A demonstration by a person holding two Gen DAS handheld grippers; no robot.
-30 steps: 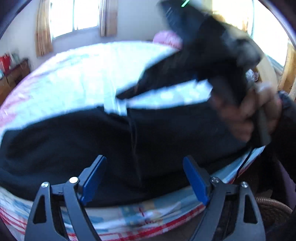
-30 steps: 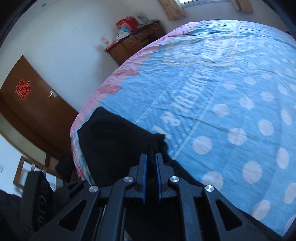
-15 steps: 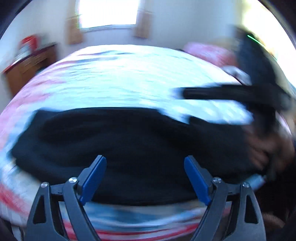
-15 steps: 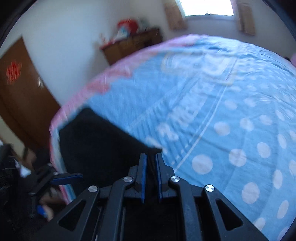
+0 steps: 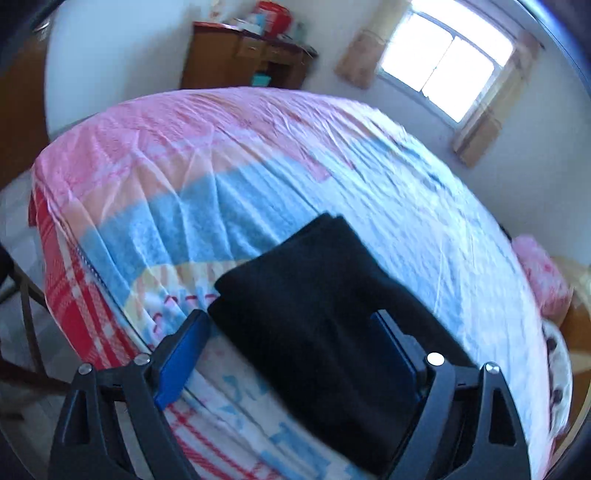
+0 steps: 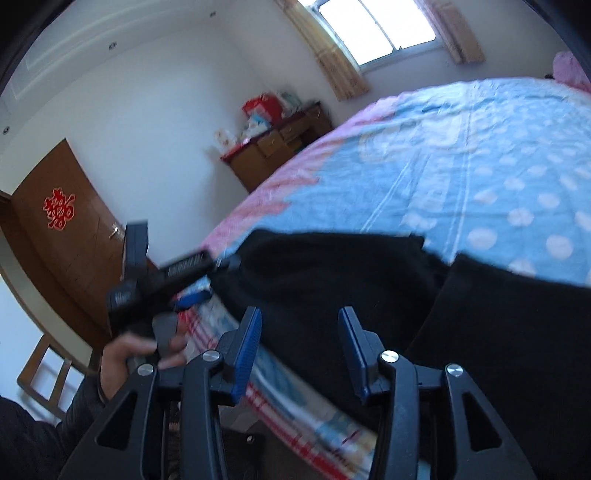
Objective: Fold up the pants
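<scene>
right gripper [image 6: 299, 350] just opening, releasing pants [image 6: 332, 273] onto bed [image 6: 461, 166] edge; left gripper [image 5: 291, 354] standing wide, gripping nothing; fold laid, next fold pending.

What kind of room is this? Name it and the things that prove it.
Most likely a home bedroom: a bed under a pink and blue patterned sheet, a wooden dresser against the wall, and a curtained window.

left gripper [image 5: 291, 354] fingers wide apart; right gripper [image 6: 299, 350] fingers just opening (nothing pinched).
</scene>
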